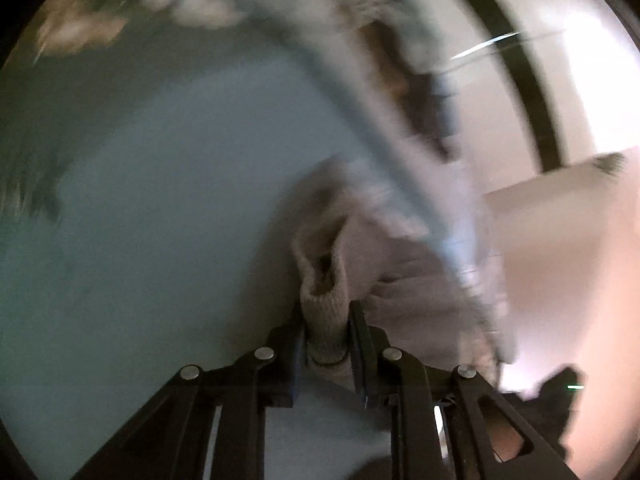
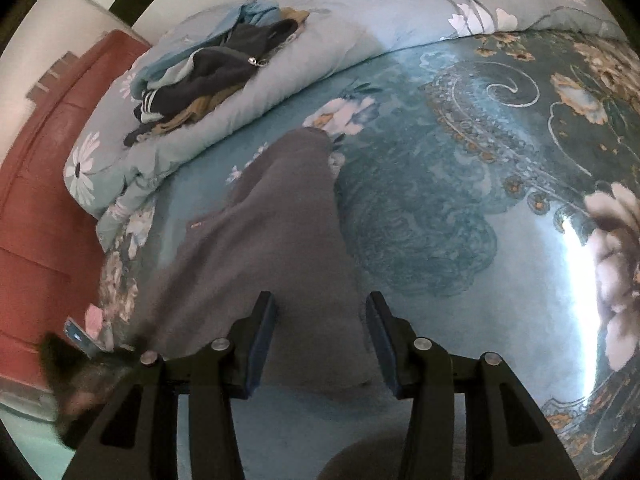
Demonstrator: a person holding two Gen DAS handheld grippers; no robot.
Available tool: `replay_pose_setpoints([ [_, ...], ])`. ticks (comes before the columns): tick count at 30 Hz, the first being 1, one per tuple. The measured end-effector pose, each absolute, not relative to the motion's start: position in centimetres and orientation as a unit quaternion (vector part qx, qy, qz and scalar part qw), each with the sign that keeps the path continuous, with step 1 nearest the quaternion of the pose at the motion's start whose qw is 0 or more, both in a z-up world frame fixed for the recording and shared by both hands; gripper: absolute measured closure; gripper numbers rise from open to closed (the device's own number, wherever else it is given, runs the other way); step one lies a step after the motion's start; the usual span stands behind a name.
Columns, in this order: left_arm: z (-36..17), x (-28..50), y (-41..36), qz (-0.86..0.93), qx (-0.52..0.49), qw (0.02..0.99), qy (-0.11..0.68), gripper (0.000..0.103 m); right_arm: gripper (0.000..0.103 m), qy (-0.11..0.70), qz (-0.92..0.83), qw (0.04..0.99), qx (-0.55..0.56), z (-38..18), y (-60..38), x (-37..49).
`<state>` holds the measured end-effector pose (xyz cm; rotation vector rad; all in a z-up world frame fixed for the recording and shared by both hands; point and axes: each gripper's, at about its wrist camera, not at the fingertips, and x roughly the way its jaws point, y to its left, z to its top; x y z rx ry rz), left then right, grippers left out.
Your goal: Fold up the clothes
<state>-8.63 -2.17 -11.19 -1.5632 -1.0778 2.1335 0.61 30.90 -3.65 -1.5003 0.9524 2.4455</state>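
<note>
Left wrist view, much blurred: left gripper (image 1: 326, 322) w/ jaws drawn narrow and clamped on a ribbed cuff (image 1: 324, 300) of a grey-beige garment (image 1: 404, 280). Cuff stands up between the two pads, its opening facing the camera; rest of garment trails right and up in a smeared band. Pale blue bedsheet (image 1: 140, 200) fills the left and centre. Dark curved bar (image 1: 516, 60) and light wall at right; details there too blurred to tell

Right wrist view, sharp: right gripper (image 2: 322, 340) w/ jaws about half open, pads on either side of the grey garment (image 2: 276, 232) but not pressing it; cloth lies flat between and beneath them, nothing held. Garment runs from the gripper up toward the centre of the bed, narrowing at its far end. It rests on a teal floral bedspread (image 2: 460, 160). Rolled light-blue quilt (image 2: 360, 28) lies along the top; a pile of clothes (image 2: 212, 72), dark, blue and tan, sits on its left end. Red headboard (image 2: 44, 200) at far left
</note>
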Motion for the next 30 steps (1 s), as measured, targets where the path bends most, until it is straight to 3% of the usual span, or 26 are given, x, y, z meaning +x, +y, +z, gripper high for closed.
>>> replay_pose_setpoints([
  [3, -11.8, -8.1, -2.9, 0.726, -0.534, 0.153, -0.406, 0.078, 0.055, 0.297, 0.817, 0.049, -0.492, -2.9, 30.7, 0.2],
  [5, -10.8, -8.6, -2.5, 0.73, -0.539, 0.167, -0.385, 0.078, 0.055, 0.268, 0.828, 0.036, -0.491, -1.9, 30.5, -0.9],
  [13, -5.1, -10.4, -1.9, 0.778, -0.519, 0.214, -0.281, 0.049, 0.054, 0.132, 0.846, -0.108, -0.506, 1.0, 26.1, -8.1],
  [19, -5.5, -13.8, 0.3, 0.759, -0.545, 0.273, -0.23, 0.046, 0.054, 0.0, 0.807, -0.201, -0.555, -1.1, 21.3, -12.4],
  [23, -7.5, -15.1, 1.2, 0.746, -0.574, 0.268, -0.205, 0.046, 0.054, -0.069, 0.787, -0.205, -0.577, -3.2, 20.8, -13.9],
  [26, -8.1, -15.6, 1.0, 0.732, -0.577, 0.281, -0.229, 0.046, 0.046, -0.066, 0.773, -0.21, -0.595, -4.4, 21.8, -14.5],
  [30, -8.5, -16.4, 0.7, 0.724, -0.583, 0.285, -0.233, 0.046, 0.046, -0.06, 0.757, -0.233, -0.608, -5.3, 22.3, -14.5],
])
